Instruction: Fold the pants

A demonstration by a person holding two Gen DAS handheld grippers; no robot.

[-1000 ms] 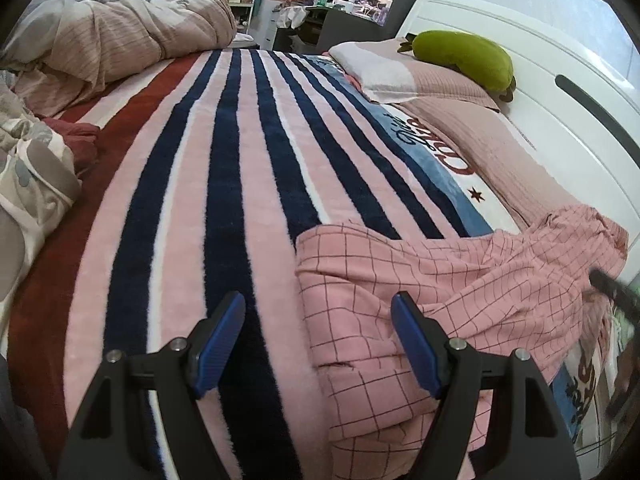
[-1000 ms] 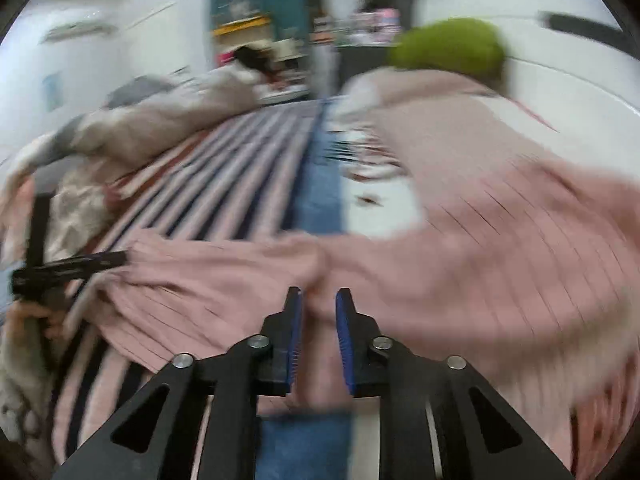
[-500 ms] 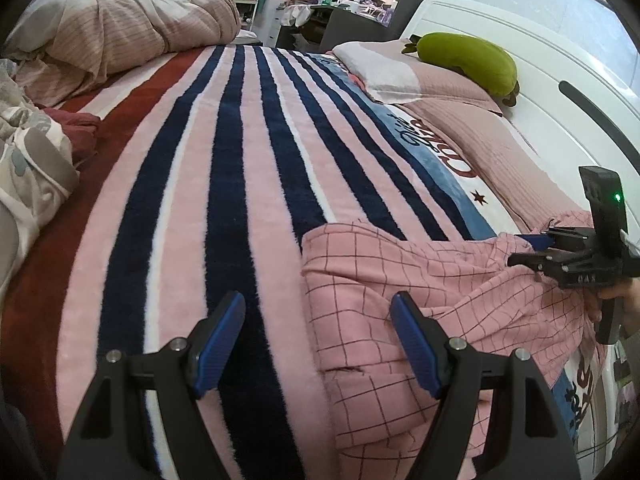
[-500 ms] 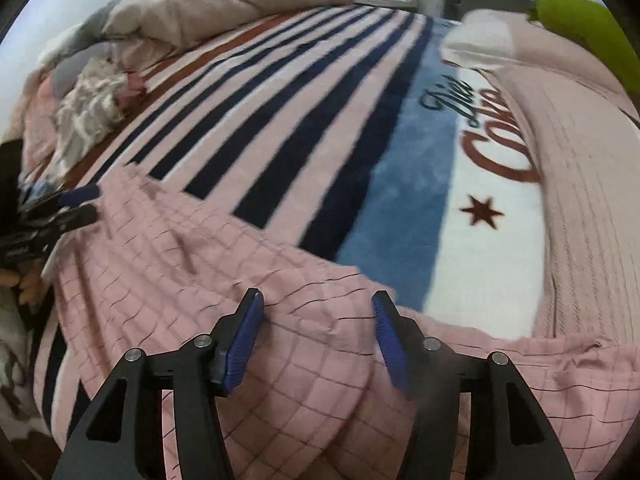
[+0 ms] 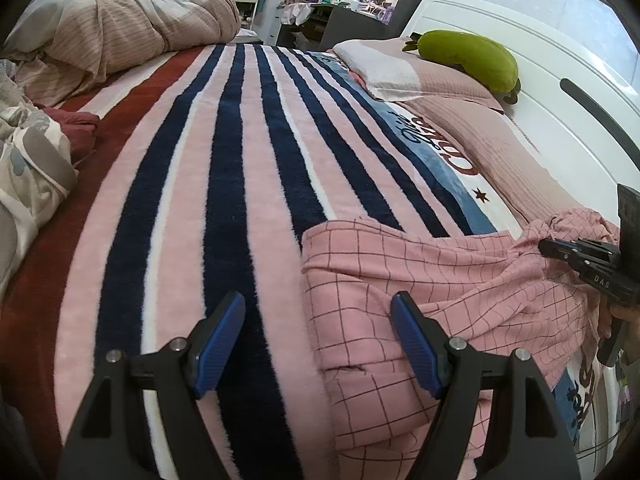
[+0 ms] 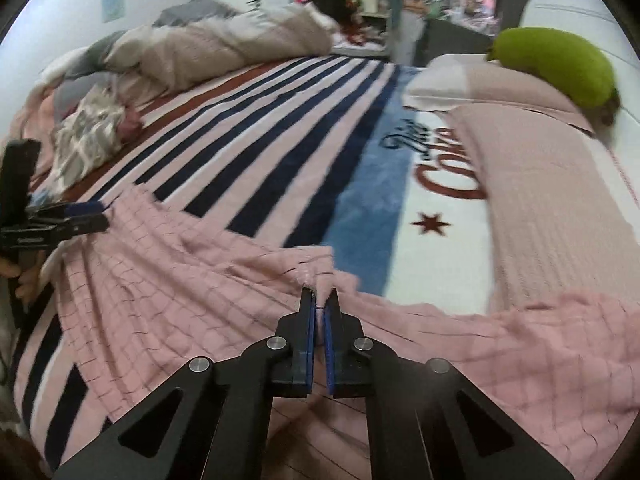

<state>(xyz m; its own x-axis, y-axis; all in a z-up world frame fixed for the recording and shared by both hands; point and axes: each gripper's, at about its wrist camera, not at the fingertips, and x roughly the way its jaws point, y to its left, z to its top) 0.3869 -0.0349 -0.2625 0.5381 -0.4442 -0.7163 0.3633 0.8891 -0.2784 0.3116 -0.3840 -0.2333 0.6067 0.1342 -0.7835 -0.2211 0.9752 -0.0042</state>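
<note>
Pink checked pants (image 5: 420,280) lie rumpled across the near part of a striped blanket (image 5: 240,160) on a bed. My left gripper (image 5: 318,344) is open, its blue pads straddling the pants' left edge just above the cloth. My right gripper (image 6: 319,300) is shut on a pinched fold of the pants (image 6: 200,288) at their far edge. The right gripper also shows at the right edge of the left wrist view (image 5: 560,248). The left gripper shows at the left edge of the right wrist view (image 6: 92,216).
A bunched duvet (image 5: 120,36) lies at the far left of the bed. Crumpled clothes (image 5: 28,168) sit at the left edge. Pillows (image 5: 400,72), a green plush (image 5: 472,56) and a white headboard (image 5: 540,60) run along the right.
My right gripper has shut on a fold of the pants; half a second ago it was open over them. The left gripper has stayed open in nearly the same place.
</note>
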